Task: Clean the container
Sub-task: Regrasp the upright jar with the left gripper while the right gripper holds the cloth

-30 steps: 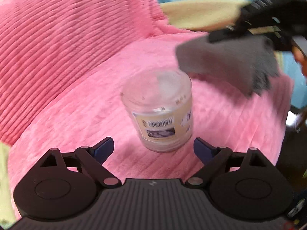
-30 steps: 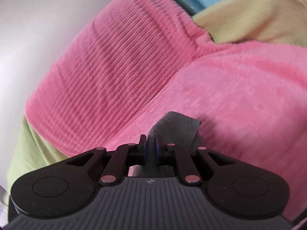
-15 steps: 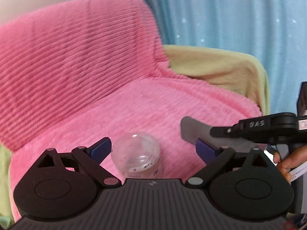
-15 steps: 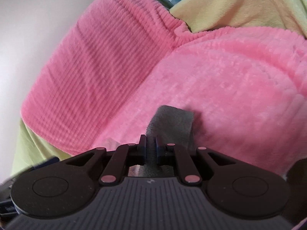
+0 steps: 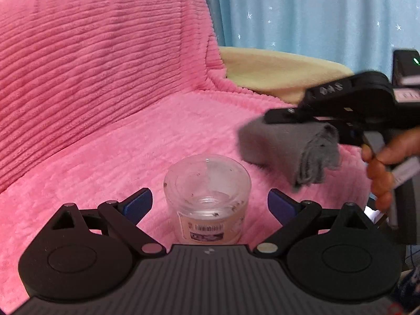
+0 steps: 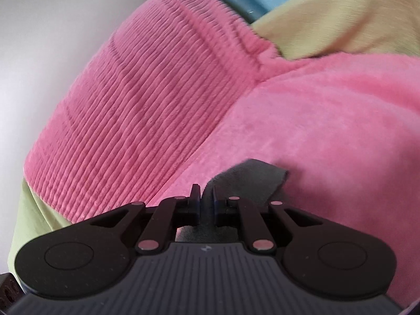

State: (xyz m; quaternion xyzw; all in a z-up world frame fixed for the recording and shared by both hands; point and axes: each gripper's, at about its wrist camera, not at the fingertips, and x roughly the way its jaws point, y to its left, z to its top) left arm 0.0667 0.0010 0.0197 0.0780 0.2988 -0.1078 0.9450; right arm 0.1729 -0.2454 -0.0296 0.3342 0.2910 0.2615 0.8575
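A clear glass jar with a barcode label and dark specks inside stands upright on the pink blanket. My left gripper is open, its blue-tipped fingers either side of the jar without touching it. In the left wrist view my right gripper hovers up and to the right of the jar, shut on a folded grey cloth; a hand holds its handle. The right wrist view shows its gripper shut on the grey cloth, which sticks out forward. The jar is hidden there.
The ribbed pink blanket covers a seat and backrest. Yellow-green fabric lies behind, with a blue starred curtain beyond. A pale wall shows at the left of the right wrist view.
The left gripper drew close over the jar, then backed off slightly. The right gripper with the cloth dropped low beside the jar, then rose to its upper right.
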